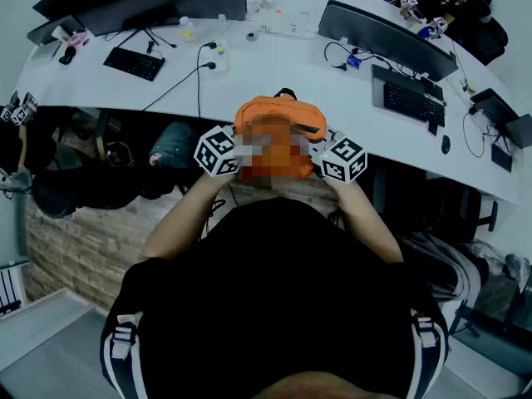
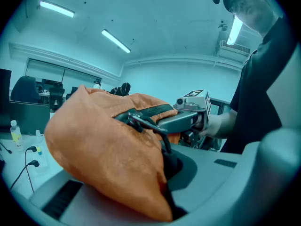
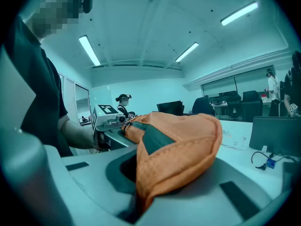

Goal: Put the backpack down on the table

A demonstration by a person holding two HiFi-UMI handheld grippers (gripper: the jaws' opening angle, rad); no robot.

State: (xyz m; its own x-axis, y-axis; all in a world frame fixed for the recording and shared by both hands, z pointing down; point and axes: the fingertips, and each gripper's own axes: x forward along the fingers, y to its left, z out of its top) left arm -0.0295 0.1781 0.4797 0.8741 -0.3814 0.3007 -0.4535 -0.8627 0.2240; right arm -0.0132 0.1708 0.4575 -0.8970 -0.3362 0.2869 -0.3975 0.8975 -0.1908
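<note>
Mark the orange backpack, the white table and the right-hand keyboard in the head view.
orange backpack (image 1: 278, 113): head view, on its top fabric.
white table (image 1: 274, 65): head view, bare top beyond the backpack.
right-hand keyboard (image 1: 407, 102): head view, middle of its keys.

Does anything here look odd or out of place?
Nothing spilled or broken. The orange backpack just looks crumpled, pinched by the left gripper and right gripper at the near edge of the white table.

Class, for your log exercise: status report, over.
Left gripper, right gripper shut on backpack. Held at table edge, not down. Cable left, keyboard right.
</note>
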